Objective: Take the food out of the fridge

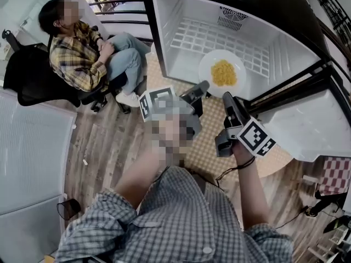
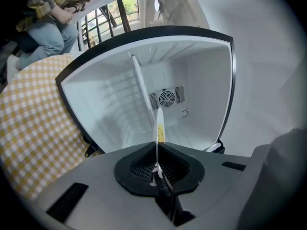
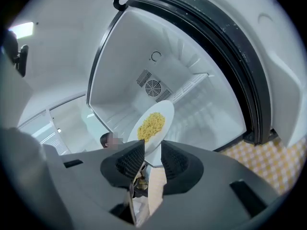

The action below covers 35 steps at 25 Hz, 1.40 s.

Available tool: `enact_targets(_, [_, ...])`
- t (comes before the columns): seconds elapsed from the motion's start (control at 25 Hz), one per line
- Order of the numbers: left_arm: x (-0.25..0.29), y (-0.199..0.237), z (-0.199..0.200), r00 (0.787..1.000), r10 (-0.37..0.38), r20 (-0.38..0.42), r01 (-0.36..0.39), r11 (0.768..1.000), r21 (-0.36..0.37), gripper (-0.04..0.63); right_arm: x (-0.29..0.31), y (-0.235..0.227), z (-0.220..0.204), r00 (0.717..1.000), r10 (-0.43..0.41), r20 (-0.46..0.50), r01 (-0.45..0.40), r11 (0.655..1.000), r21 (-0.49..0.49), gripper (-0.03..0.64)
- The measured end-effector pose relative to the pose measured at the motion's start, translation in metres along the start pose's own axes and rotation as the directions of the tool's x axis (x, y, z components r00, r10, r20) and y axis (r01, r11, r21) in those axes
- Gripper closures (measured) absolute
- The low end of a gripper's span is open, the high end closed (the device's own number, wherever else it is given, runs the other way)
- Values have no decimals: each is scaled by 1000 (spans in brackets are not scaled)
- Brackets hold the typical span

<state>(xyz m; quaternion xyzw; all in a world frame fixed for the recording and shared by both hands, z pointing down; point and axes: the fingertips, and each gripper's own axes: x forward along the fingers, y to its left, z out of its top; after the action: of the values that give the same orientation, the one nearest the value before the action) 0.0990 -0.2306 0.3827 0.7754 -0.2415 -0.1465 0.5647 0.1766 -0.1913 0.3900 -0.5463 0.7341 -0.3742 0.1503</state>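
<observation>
Plate of yellow food at the open fridge's mouth, near rim pinched edge-on in the left gripper's closed jaws, same rim just reaching between the right gripper's spread jaws, plate straight ahead of both, left alone gripping.

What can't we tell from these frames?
- Food: too small in every view to name; just yellow bits.
- Left gripper view: plate is edge-on, so its top barely shows.
- Right gripper view: the plate's near rim is hidden behind the right tool; touching unclear.
- Head view: a mosaic patch covers part of the left tool.
</observation>
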Motion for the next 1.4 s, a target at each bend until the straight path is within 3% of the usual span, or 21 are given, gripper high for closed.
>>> enact_targets(0.4, [-24,14,-33,997,38,-65,-35,998,58,577,-23,-9,-37,997,-2,-82,6,999,45,511])
enact_targets(0.6, [-34,30,-55,994,45,-101,-43,999,19,577,-37,-19,-57,993,-23,-116,28,999,44,512])
enact_targets(0.76, [-39,54,-74,987,91,-129,-95,995,-23,568,-45,-34,-76,988,-57,-146,67,996,66,512])
enact_targets(1.24, [-53,118,-124,944,227,-238,-255,962,-93,555,-61,-76,-132,955,-144,-258,171,981,88,514])
enact_targets(1.4, [-58,136,-138,919,272,-284,-305,949,-78,551,-64,-89,-150,938,-176,-298,208,975,80,513])
